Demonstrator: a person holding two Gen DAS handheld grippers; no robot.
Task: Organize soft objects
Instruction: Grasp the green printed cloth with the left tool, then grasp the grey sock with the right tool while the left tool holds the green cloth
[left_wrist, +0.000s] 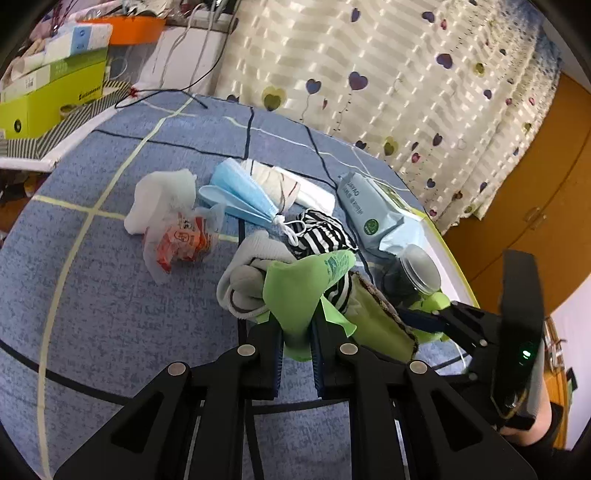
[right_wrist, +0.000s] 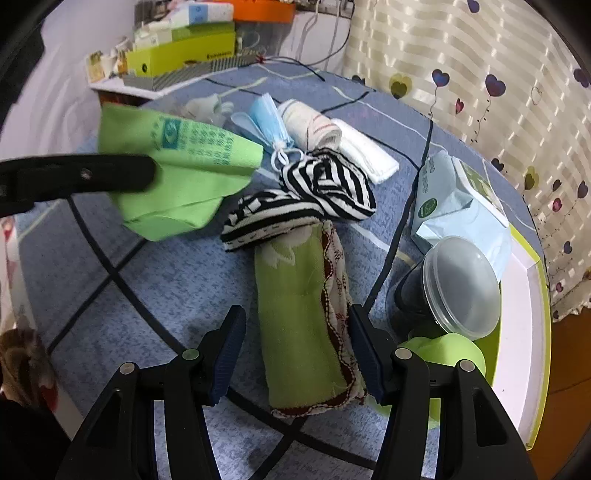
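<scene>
- The left tool (left_wrist: 297, 328) is clenched on a green cloth (left_wrist: 295, 291), which hangs bunched from between its pads, lifted clear of the bed (left_wrist: 110, 314). In the right wrist view that cloth (right_wrist: 177, 173) hovers at about 10 o'clock, above the bedspread.
- At 9 o'clock in the left wrist view, a white wad (left_wrist: 162, 199) and a red-printed bag (left_wrist: 181, 240) lie touching, untouched by either tool.
- Near the centre, a blue mask (left_wrist: 240, 195), a rolled white towel (left_wrist: 280, 181), grey socks (left_wrist: 251, 273) and a striped garment (left_wrist: 325, 236) sit in one loose heap, overlapping.
- The right tool (right_wrist: 297, 358) is released, its pads standing either side of a green towel roll (right_wrist: 299, 325) without pressing it.
- At 3 o'clock, a wipes pack (right_wrist: 454, 206) and a lidded jar (right_wrist: 450, 288) rest beside a green-rimmed tray (right_wrist: 524, 314).
- Judgement: the task looks barely begun. One cloth is in hand, nothing appears sorted or stacked, and most of the soft items remain to be placed.
</scene>
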